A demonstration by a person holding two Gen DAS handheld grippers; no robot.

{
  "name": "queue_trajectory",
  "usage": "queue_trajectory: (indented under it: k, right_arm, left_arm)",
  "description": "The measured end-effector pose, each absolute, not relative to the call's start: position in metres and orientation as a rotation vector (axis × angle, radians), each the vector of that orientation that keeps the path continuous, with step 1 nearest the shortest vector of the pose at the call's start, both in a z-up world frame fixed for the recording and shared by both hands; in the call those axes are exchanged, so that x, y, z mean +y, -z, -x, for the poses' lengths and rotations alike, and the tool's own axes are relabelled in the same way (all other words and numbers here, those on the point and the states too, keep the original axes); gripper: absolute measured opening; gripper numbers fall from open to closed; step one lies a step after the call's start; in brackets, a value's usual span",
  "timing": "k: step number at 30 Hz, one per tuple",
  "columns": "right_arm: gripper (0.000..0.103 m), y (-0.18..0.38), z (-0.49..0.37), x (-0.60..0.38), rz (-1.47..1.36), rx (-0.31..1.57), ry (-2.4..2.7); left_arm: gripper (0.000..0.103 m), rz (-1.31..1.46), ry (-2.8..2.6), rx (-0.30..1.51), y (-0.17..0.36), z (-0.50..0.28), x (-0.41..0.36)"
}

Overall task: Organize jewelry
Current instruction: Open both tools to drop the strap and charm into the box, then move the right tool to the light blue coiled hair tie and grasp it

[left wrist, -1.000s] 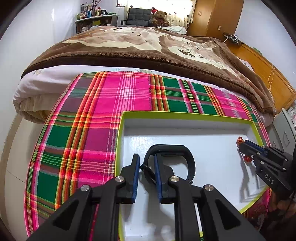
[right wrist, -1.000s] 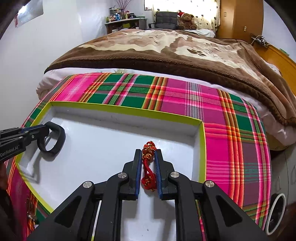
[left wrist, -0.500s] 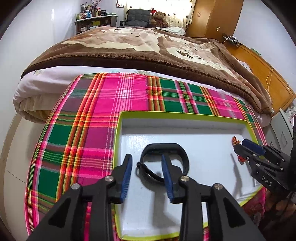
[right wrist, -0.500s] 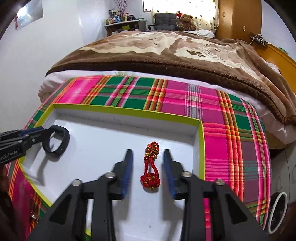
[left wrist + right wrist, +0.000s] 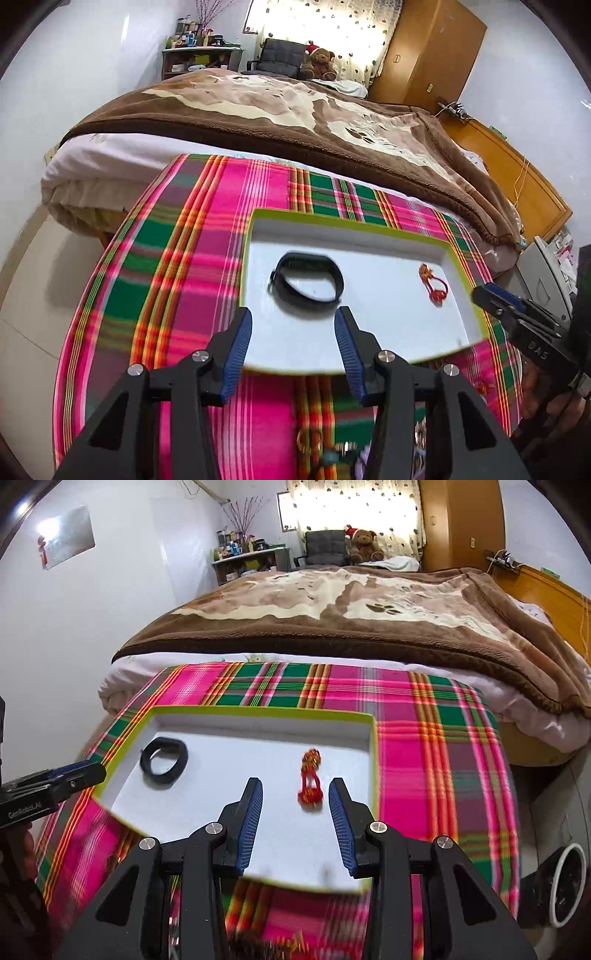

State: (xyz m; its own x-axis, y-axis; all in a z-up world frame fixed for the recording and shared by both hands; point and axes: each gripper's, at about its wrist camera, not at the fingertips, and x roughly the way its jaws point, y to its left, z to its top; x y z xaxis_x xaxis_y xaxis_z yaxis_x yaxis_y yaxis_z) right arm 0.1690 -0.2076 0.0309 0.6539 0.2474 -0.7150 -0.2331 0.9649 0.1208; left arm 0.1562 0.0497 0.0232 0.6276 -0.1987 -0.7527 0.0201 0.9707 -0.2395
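**Two pieces in the tray, more waiting near the front edge**

Lying flat on the white floor of the tray (image 5: 458, 254): black wristband (image 5: 308, 282) toward the left side, red knotted cord charm (image 5: 433, 285) toward the right, near the green rim, well apart from each other. Both apparently placed. Left gripper (image 5: 293, 343) spread wide, holding nothing, poised just short of the wristband. Right gripper (image 5: 295, 812) likewise spread and bare, charm (image 5: 309, 781) ahead between its fingers, untouched. More small jewelry (image 5: 325, 448) on the plaid cloth (image 5: 166, 280) in front of the tray, blurred, too unclear to name; probably the remaining work. Plenty of bare tray floor between the two pieces and toward the near rim. Raised rim to clear on every entry. Cloth open to the left.
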Motion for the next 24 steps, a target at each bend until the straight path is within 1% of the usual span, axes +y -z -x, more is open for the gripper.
queue_trajectory:
  k: [12,14,19,24]
  right_arm:
    - [0.038,-0.021,-0.101,-0.243,-0.080,0.835,-0.230]
    - [0.038,-0.016,-0.093,-0.246,-0.087,0.843,-0.231]
    - [0.038,0.003,-0.072,-0.252,-0.136,0.881,-0.211]
    - [0.038,0.021,-0.063,-0.248,-0.104,0.927,-0.172]
  left_arm:
    - [0.050,0.245,0.138,0.855,-0.027,-0.103,0.055]
    - [0.051,0.238,0.146,0.856,-0.024,-0.094,0.052]
    - [0.052,0.251,0.155,0.880,-0.011,-0.077,0.054]
    - [0.052,0.268,0.155,0.901,-0.001,-0.062,0.056]
